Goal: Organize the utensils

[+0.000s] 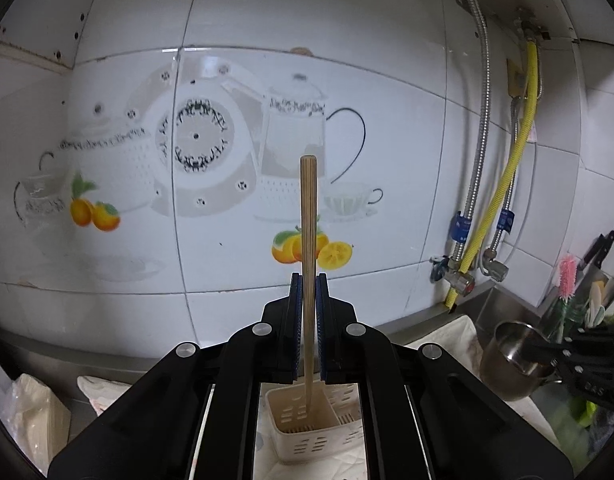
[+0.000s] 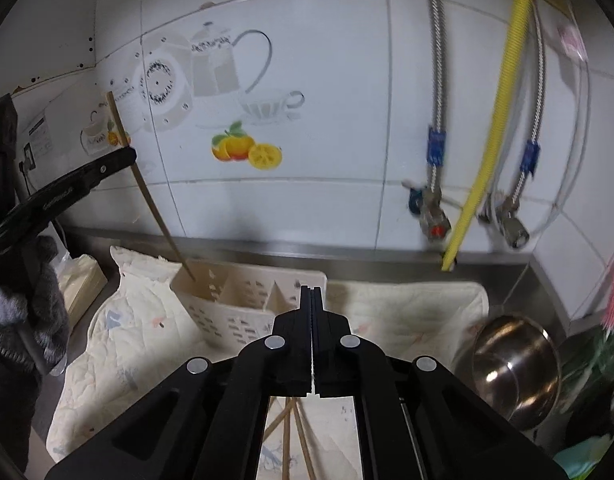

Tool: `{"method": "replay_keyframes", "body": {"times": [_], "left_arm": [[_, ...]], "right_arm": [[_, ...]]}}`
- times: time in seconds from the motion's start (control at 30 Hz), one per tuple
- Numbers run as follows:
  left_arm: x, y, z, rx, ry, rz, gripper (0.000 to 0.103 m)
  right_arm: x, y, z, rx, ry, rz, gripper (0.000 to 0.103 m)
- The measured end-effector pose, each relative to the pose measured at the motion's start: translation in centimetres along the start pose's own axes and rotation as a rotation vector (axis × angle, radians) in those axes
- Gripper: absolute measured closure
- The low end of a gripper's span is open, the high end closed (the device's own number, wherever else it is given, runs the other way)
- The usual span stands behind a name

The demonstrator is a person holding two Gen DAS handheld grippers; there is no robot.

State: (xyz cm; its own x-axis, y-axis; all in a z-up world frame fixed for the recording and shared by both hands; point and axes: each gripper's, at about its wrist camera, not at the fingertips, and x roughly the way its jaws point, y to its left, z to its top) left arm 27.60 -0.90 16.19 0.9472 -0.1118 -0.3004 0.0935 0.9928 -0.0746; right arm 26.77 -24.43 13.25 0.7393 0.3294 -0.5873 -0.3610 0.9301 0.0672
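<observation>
My left gripper [image 1: 308, 280] is shut on a wooden chopstick [image 1: 308, 216] and holds it upright, with its lower tip inside the left compartment of a cream slotted utensil holder [image 1: 307, 432]. The right wrist view shows the same chopstick [image 2: 147, 196] slanting down into the holder [image 2: 235, 304], held by the left gripper [image 2: 125, 156]. My right gripper [image 2: 311, 292] is shut and empty, in front of the holder. Several more chopsticks [image 2: 287, 440] lie on the cloth below it.
A pale quilted cloth [image 2: 407, 308] covers the steel counter. A steel pot [image 2: 515, 364] stands at the right, with a pink brush [image 1: 567, 276] and knives behind it. Pipes and a yellow hose [image 2: 503, 100] run down the tiled wall. A tissue pack [image 2: 81, 280] sits at the left.
</observation>
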Motion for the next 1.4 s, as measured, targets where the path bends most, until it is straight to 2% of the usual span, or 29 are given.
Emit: {"method": "replay_keyframes", "body": {"times": [0.23,0.3,0.37,0.6,0.73,1.07,1.2,1.4], "left_arm": [[1.3,0.9,-1.0,-0.037,0.003,-0.007,0.098],[1.5,1.1,-1.3,-0.035,0.011,-0.003,0.098],[1.6,1.3,-1.4,-0.042,0.015,-0.008,0.098],[0.5,1.9,-0.9,-0.057,-0.013,-0.021,0.098],[0.3,2.0,-0.8,-0.058,-0.012,-0.022,0.098],[0.8,2.3,-1.1,-0.071,0.011,-0.026,0.098],[0.9,2.1,-1.1,-0.070,0.016,-0.026,0.098],[1.0,1.8,-1.3,-0.056,0.023,-0.023,0.098]], "right_arm": [[-0.9,-1.0,-6.6,0.045,0.017,-0.009,0.096],[-0.8,-1.0,-8.5,0.043,0.033,-0.019,0.088],[-0.5,-1.0,-11.1,0.046,0.068,-0.027,0.083],[1.1,-1.7,-19.3,0.078,0.220,-0.034,0.083],[2.1,-2.1,-22.7,0.092,0.289,-0.031,0.083],[3.9,-1.1,-24.9,-0.032,0.310,-0.030,0.083],[3.9,-0.9,-24.8,-0.064,0.304,-0.038,0.093],[3.2,0.0,-24.4,-0.124,0.281,-0.076,0.096]]}}
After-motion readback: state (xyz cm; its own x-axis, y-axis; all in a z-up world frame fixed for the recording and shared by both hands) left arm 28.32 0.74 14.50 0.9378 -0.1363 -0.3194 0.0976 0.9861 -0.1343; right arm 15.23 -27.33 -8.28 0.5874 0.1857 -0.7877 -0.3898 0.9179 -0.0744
